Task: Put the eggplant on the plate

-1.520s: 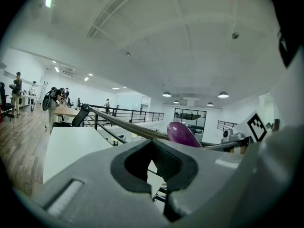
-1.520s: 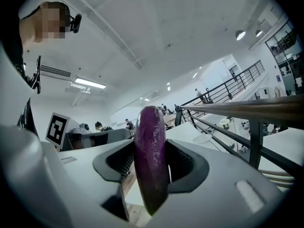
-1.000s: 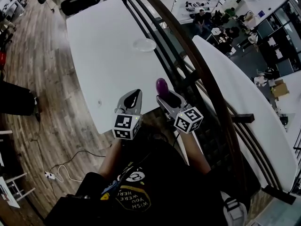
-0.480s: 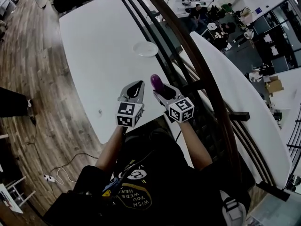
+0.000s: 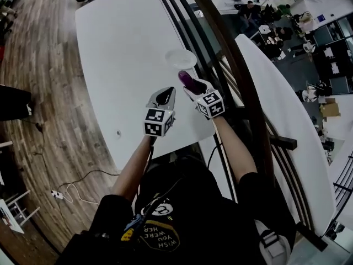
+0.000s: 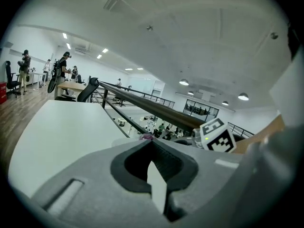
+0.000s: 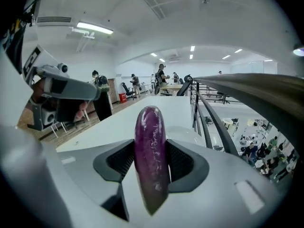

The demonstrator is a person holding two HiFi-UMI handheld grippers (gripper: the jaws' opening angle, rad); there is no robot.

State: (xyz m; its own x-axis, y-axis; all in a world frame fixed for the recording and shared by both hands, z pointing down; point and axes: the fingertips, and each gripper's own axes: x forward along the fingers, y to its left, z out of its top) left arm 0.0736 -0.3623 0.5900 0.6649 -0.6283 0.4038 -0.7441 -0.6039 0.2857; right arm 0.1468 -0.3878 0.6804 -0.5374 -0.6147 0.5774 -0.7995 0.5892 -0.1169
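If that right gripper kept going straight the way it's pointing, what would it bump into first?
Most likely the white plate: the right gripper, shut on the eggplant, aims slightly down at it over the table, though depth is hard to judge.

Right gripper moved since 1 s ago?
Yes. The right gripper, shut on the eggplant, moved toward the plate; the eggplant's tip now nearly reaches its near rim.

Right claw [image 5: 192, 86] gripping eggplant [image 5: 186, 79], plate [image 5: 180, 59] beyond

The shirt [image 5: 193, 214] carries a yellow round print [image 5: 157, 240], upside down in the head view: "WISH YOU WERE HER", its end unclear; nothing else legible
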